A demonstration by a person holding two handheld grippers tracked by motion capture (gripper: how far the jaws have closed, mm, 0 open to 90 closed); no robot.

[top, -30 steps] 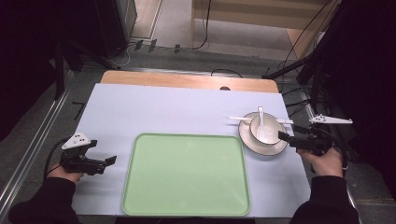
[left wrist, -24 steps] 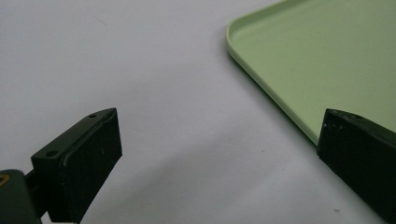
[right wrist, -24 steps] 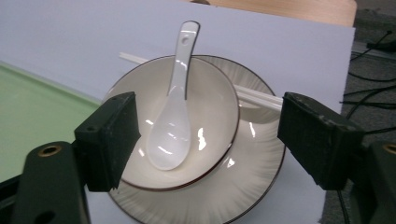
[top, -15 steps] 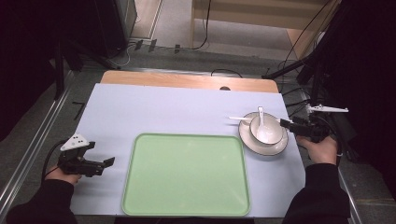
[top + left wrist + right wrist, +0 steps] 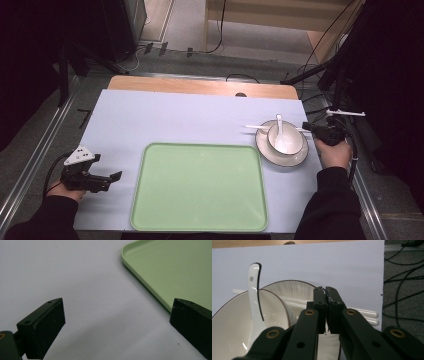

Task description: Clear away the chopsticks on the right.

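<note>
Right gripper (image 5: 325, 293), jaws just closing, is apparently pinching the plate (image 5: 265, 150) rim at 3 o'clock; left gripper (image 5: 117, 322) is idling, jaws wide, empty.

The right gripper (image 5: 326, 293) covers the middle of the chopsticks (image 5: 362, 313) and part of the plate (image 5: 292, 287), so what its closed pads pinch cannot be told. The bowl (image 5: 234, 322) runs off the picture's left edge.

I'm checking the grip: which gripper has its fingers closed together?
The right gripper, beside the bowl; its fingers meet. The left gripper by the tray stands wide open.
</note>
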